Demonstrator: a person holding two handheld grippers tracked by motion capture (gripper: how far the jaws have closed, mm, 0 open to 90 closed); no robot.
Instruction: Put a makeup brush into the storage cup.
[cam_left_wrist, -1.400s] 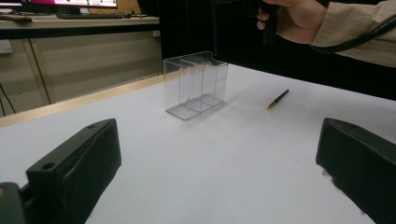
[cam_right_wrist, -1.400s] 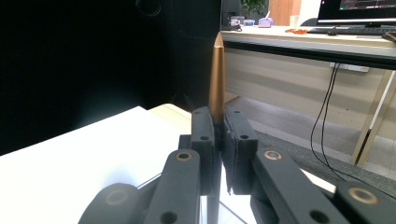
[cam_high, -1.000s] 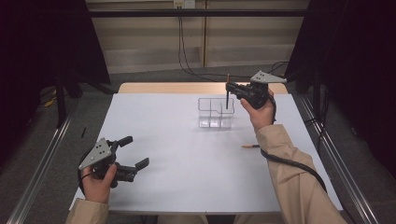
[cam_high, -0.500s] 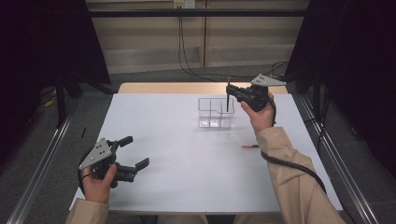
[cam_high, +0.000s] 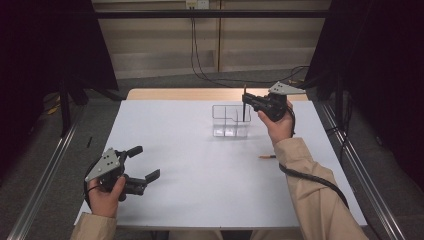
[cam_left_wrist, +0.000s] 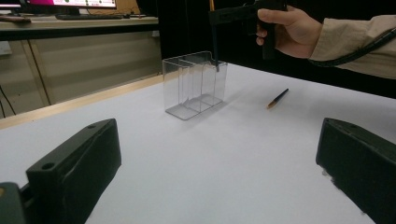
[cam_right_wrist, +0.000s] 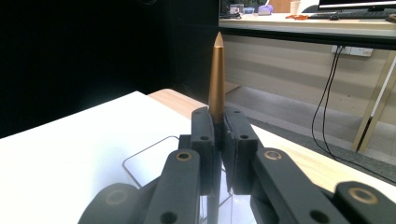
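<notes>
White table (cam_high: 190, 150); right gripper (cam_high: 246, 101) pinches brush (cam_high: 244, 111) into clear organizer (cam_high: 230, 120); left gripper (cam_high: 145, 162) spread.

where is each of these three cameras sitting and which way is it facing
High view: above the person's side, facing forward and down on the table; forearms and both hands show.
Left gripper view: on the left gripper, low over the table, facing the clear organizer; its fingers show.
Right gripper view: on the right gripper, fingers clamping a brush.
All show the organizer.

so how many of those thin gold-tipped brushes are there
2: one thin gold-tipped brush held upright in the shut right gripper above the clear plastic organizer; another lying on the white table by the right forearm.
</notes>
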